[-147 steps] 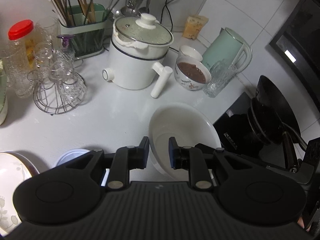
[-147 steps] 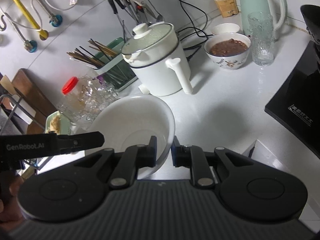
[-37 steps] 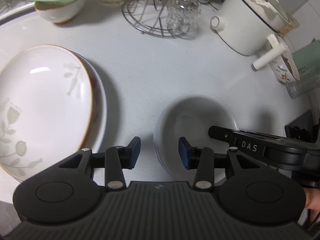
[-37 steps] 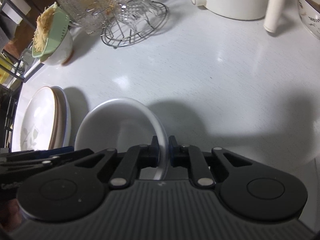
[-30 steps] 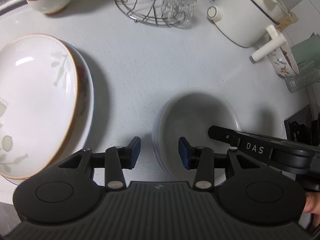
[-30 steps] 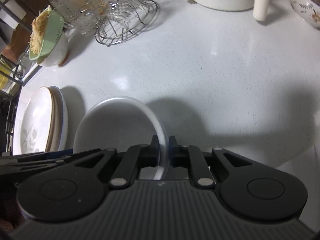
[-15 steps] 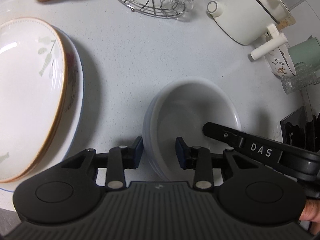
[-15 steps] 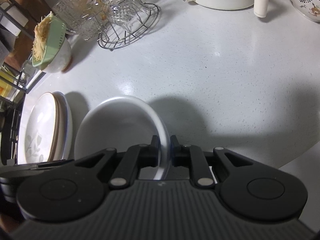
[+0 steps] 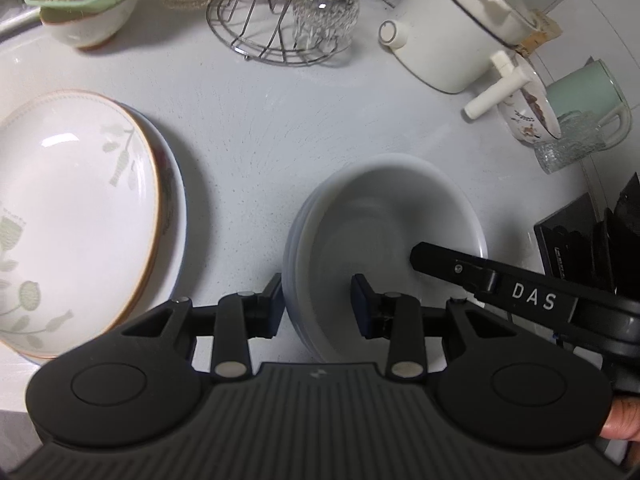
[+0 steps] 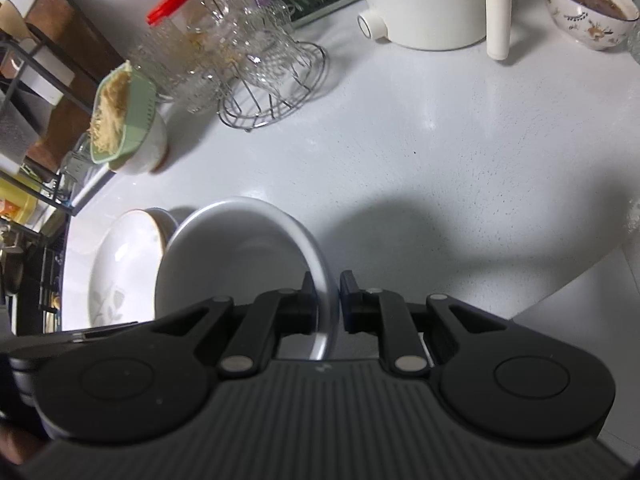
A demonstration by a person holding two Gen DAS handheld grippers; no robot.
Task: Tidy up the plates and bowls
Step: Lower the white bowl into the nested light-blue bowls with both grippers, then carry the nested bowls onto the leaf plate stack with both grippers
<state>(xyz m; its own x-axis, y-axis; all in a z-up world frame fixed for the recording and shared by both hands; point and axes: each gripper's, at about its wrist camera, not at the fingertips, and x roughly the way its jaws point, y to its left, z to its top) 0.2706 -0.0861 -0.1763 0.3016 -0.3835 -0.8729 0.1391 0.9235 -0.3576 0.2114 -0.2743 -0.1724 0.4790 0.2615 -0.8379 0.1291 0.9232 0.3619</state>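
Note:
A stack of white bowls (image 9: 392, 216) sits in the middle of the left wrist view, its layered rims showing on the left side. My left gripper (image 9: 318, 300) is shut on that near-left rim, one pad outside the stack and one inside the top bowl. My right gripper (image 10: 328, 296) is shut on the thin rim of the white bowl (image 10: 240, 264). One of its black fingers (image 9: 480, 276) reaches into the bowl from the right. A stack of leaf-patterned plates (image 9: 80, 200) lies to the left on the white counter (image 9: 280, 120), close beside the bowls (image 10: 120, 264).
At the back stand a bowl with a green colander of noodles (image 9: 88, 4), a wire rack of glasses (image 9: 288, 28) and a white electric pot (image 9: 452, 28). A patterned bowl (image 9: 528, 112), green kettle (image 9: 588, 100) and glass (image 9: 568, 148) crowd the right. A black stove (image 9: 580, 248) borders the right.
My left gripper's jaws narrowed onto the rim of the bowl stack. Both grippers have risen a little with the bowls, and more of the counter's back shows.

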